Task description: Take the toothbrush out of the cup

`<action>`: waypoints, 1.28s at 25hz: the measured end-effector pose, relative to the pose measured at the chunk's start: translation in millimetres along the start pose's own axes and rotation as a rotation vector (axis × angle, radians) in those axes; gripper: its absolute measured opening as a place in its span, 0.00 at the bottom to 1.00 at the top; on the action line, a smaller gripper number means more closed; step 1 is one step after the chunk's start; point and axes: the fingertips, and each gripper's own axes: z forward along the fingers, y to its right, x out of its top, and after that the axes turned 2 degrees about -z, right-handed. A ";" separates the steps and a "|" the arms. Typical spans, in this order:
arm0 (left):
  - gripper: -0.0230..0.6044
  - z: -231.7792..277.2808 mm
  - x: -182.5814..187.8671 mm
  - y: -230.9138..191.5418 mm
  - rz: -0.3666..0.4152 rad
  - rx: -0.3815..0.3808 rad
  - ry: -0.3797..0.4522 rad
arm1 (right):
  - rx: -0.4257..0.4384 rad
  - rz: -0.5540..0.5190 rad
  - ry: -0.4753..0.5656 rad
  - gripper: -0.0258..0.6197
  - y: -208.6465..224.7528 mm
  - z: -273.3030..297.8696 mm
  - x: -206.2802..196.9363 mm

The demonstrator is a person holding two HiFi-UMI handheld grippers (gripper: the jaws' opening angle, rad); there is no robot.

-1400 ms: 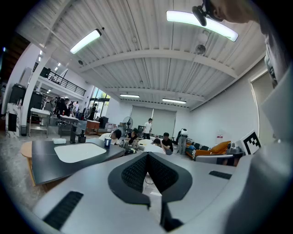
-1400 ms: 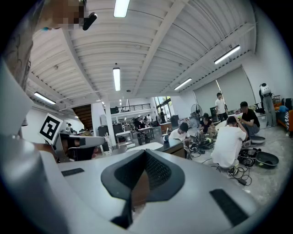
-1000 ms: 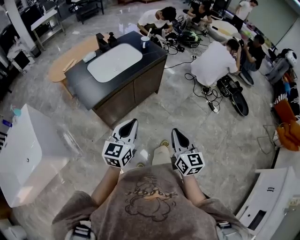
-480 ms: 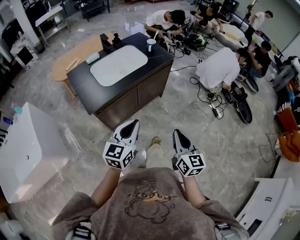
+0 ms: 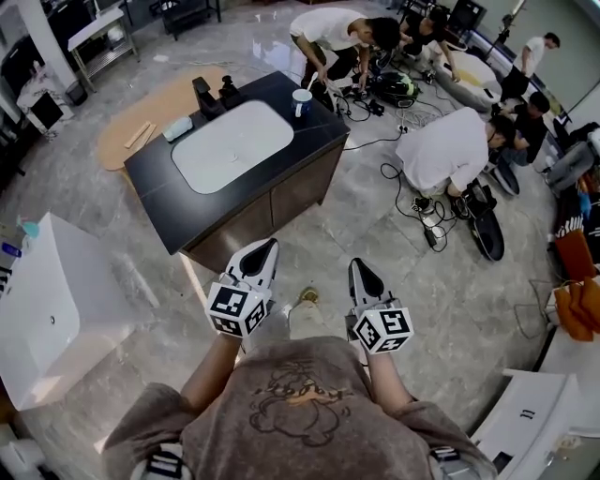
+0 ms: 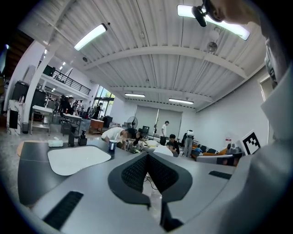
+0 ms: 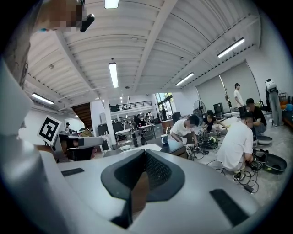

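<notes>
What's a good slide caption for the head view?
Shut and empty, the left gripper and right gripper point toward a dark sink cabinet with a blue cup at its far corner.

Bare floor [image 5: 394, 246] up to cabinet [image 5: 274, 201]

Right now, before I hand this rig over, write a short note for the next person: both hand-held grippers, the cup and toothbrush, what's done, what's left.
Left hand-held gripper: shut, empty, held out in front of the body.
Right hand-held gripper: shut, empty, beside the left one.
Cup: at the far right edge of the dark counter, past the white basin; the toothbrush stands in it.
Done: nothing yet; both hand-held grippers are well short of the counter.
Left: walk up, open one hand-held gripper, grip the toothbrush handle, lift it out of the cup.
A person bends close to that edge; mind them.
</notes>
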 end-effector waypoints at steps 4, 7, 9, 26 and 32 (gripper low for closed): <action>0.07 38.3 12.9 -9.6 -0.002 0.011 -0.001 | 0.011 0.002 -0.007 0.04 24.5 29.3 13.1; 0.07 68.7 20.5 -13.8 -0.004 0.018 -0.004 | 0.019 0.004 -0.009 0.04 47.0 50.4 22.6; 0.07 90.1 25.6 -16.8 -0.006 0.023 -0.007 | 0.025 0.006 -0.005 0.04 63.3 65.1 30.3; 0.07 212.0 61.9 -26.4 0.028 0.080 0.036 | 0.093 0.010 0.013 0.04 164.0 147.8 67.5; 0.07 242.2 62.0 -36.7 0.012 0.084 0.039 | 0.094 0.008 0.004 0.04 184.7 168.3 70.8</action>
